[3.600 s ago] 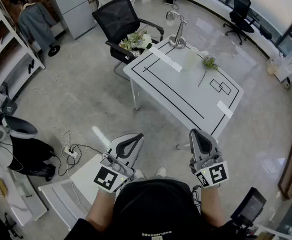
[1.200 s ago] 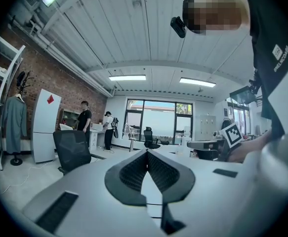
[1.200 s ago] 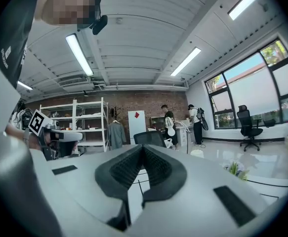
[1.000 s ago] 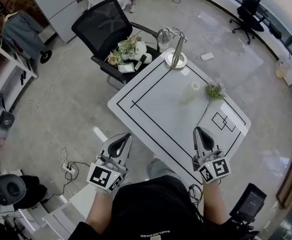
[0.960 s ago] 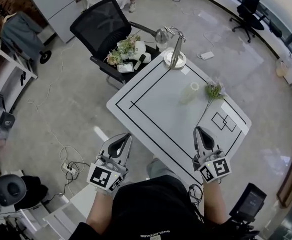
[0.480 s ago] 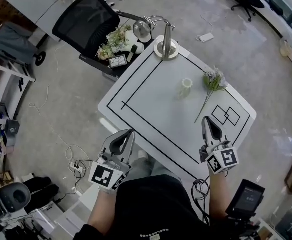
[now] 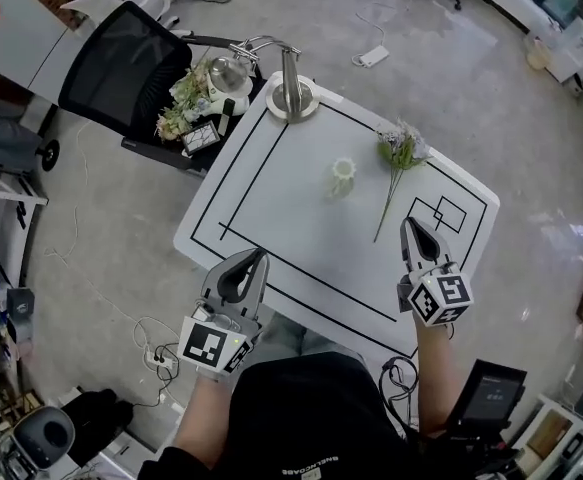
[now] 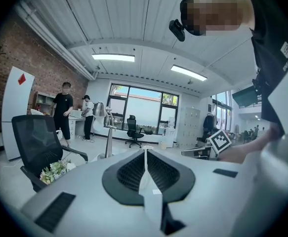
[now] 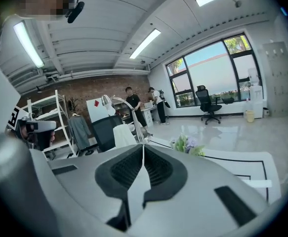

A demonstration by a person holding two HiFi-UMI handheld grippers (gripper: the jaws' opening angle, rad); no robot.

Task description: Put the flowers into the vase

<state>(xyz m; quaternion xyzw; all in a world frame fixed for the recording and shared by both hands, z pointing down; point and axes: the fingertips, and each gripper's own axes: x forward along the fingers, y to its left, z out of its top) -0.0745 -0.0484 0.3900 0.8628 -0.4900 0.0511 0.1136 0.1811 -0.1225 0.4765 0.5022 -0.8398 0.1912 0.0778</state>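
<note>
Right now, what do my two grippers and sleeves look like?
Both the left gripper and right gripper are pale grey, tapering to a point, with black ribbed pads inside. Each carries a white cube with a black square marker. The top is black; forearms are uncovered.

I stand on a grey floor (image 7: 531, 148) at a white table (image 7: 291, 208) marked with black lines, a black chair (image 7: 121, 58) just beside its far left edge. A brick wall (image 8: 15, 73), tall windows (image 8: 139, 102) and strip lights (image 8: 113, 57) overhead close the room.
</note>
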